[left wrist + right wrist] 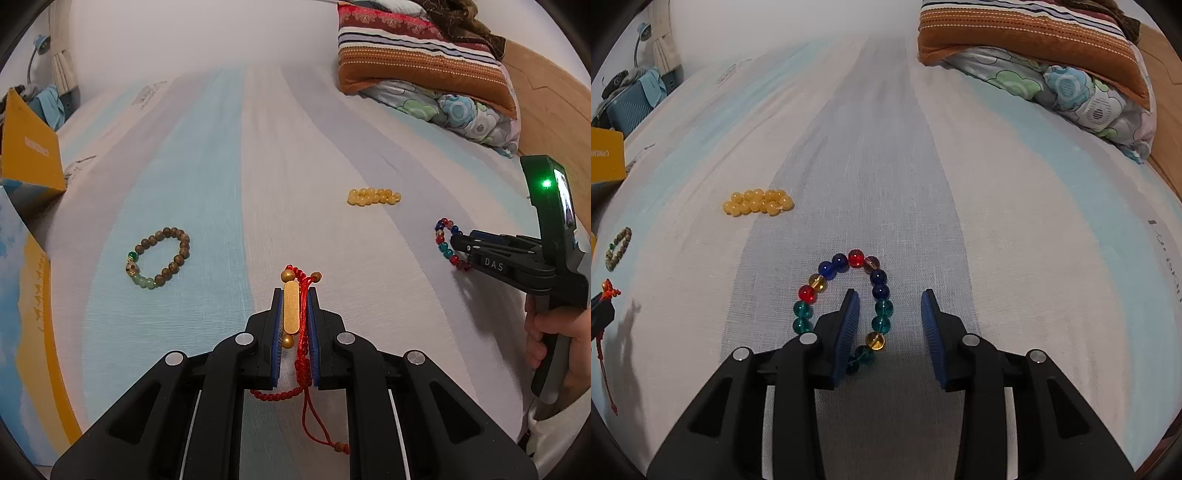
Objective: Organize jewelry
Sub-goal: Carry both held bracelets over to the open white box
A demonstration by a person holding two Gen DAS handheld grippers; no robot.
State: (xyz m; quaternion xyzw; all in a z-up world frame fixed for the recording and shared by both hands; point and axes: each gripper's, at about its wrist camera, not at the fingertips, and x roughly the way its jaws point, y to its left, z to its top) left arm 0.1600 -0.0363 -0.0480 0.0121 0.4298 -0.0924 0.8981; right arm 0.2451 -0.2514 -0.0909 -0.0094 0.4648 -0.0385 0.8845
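Observation:
My left gripper (295, 295) is shut on a red cord bracelet with a gold bar and gold beads (291, 310), its cord ends hanging down. A brown wooden bead bracelet (159, 258) lies on the bed to its left; it also shows in the right wrist view (618, 247). A yellow bead bracelet (373, 196) (758, 202) lies folded farther ahead. My right gripper (889, 295) is open, low over a multicoloured glass bead bracelet (846, 295); its left finger sits inside the loop and the loop's right side lies between the jaws. That bracelet (448, 242) shows at the right gripper's tips (458, 242) in the left view.
The striped bedsheet (229, 166) covers the bed. Yellow and blue cardboard boxes (26, 147) stand at the left edge. A striped pillow on a floral quilt (424, 62) lies at the back right, beside the wooden bed frame (546, 103).

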